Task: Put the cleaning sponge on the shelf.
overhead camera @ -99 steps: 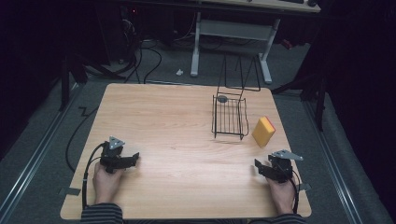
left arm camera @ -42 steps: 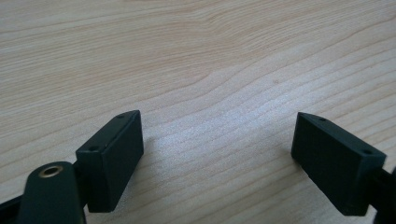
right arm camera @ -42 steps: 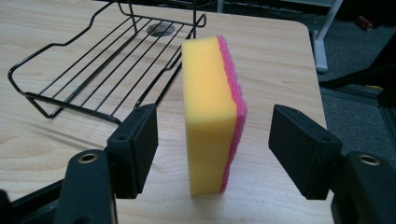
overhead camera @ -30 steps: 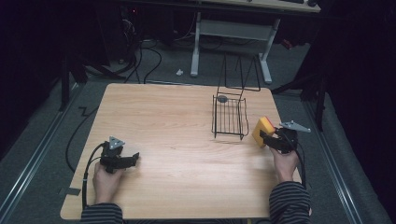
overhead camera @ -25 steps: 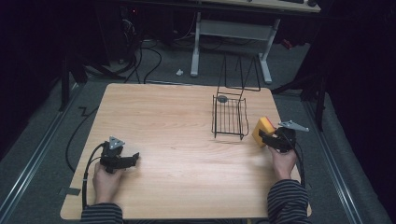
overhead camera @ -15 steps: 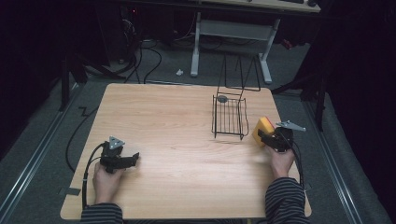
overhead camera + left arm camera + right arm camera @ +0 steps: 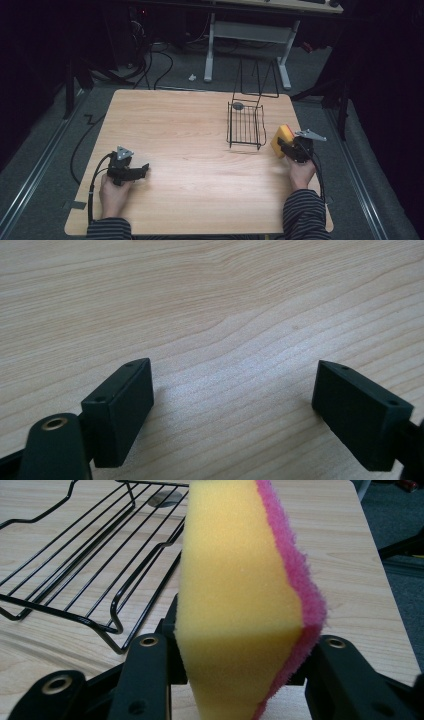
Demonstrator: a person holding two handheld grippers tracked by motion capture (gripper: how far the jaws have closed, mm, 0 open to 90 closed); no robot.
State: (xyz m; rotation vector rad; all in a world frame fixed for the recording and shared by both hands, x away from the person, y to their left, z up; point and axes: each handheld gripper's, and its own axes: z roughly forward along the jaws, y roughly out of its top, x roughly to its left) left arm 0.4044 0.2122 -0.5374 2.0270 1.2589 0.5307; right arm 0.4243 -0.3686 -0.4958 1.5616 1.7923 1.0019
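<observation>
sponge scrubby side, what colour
Pink, on a yellow sponge; clearest in the right gripper view.

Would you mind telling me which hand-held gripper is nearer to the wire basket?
The right hand-held gripper, shut on the sponge just right of the wire basket. The left hand-held gripper rests open, far across the table.

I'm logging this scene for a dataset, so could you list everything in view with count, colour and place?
table: one, light wood, centre of the high view.
wire basket: one, black, on the table's far right part.
sponge: one, yellow with a pink layer, right of the wire basket, clamped in the right tool.
desk frame: one, white legs, on the floor beyond the table.
left tool: one, black, near left of the table, jaws apart over bare wood.
right tool: one, black, near the table's right edge.
sleeves: two, striped, bottom edge.
</observation>
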